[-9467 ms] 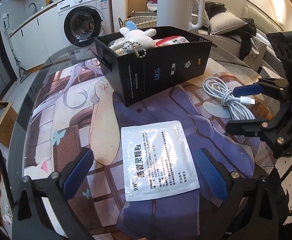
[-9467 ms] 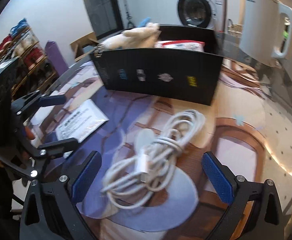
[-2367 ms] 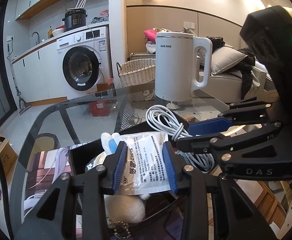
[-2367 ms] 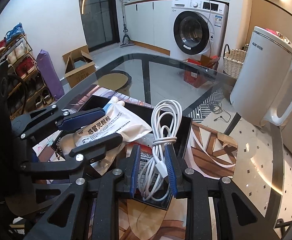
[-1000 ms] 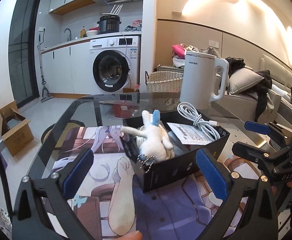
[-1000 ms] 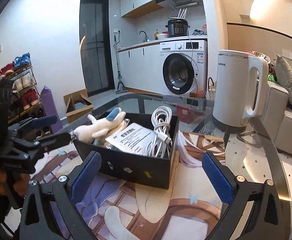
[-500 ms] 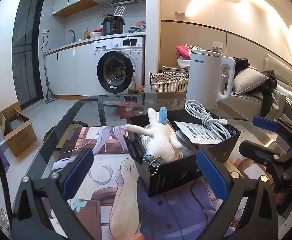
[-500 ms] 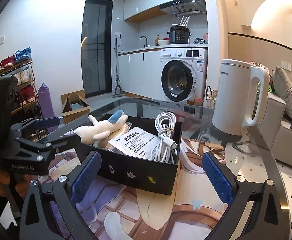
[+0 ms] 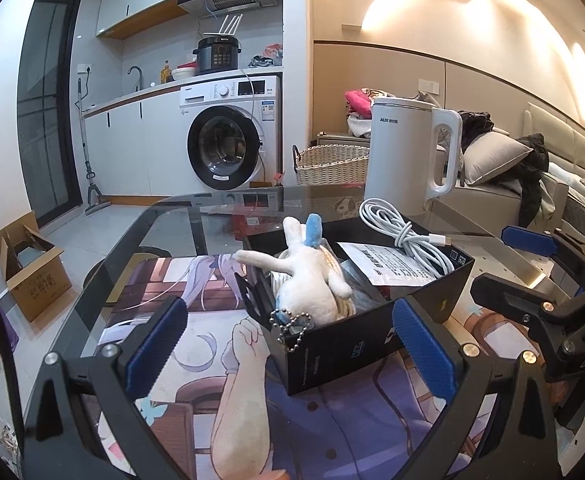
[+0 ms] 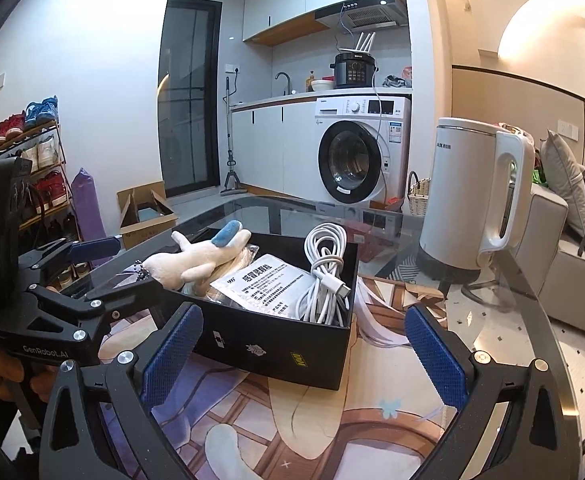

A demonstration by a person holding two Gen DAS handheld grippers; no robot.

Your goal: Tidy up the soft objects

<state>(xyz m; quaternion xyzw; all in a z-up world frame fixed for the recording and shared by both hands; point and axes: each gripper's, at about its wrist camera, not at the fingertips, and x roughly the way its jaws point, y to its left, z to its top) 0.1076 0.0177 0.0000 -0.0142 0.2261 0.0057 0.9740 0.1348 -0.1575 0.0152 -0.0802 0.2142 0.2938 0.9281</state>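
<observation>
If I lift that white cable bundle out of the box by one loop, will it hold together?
Probably mostly. The white cable bundle looks wrapped around its middle, so the coil should stay bunched. Its loops look limp and would likely sag, and the free plug end may dangle. It rests partly on the sachet, which could shift.

We see the box (image 10: 276, 344) mid-frame on the mat (image 10: 372, 420), which lies on the table (image 10: 532, 340). In the box, in the right wrist view, the plush (image 10: 196, 260) lies at the left, the sachet (image 10: 264, 284) in the middle, the cable (image 10: 326, 272) at the right, its end resting on the sachet. The kettle (image 10: 472, 200) stands on the table right of the box, further up the frame. Behind the table, the washer (image 10: 356, 152) sits upper centre, the basket (image 10: 420, 196) just right of it.
</observation>
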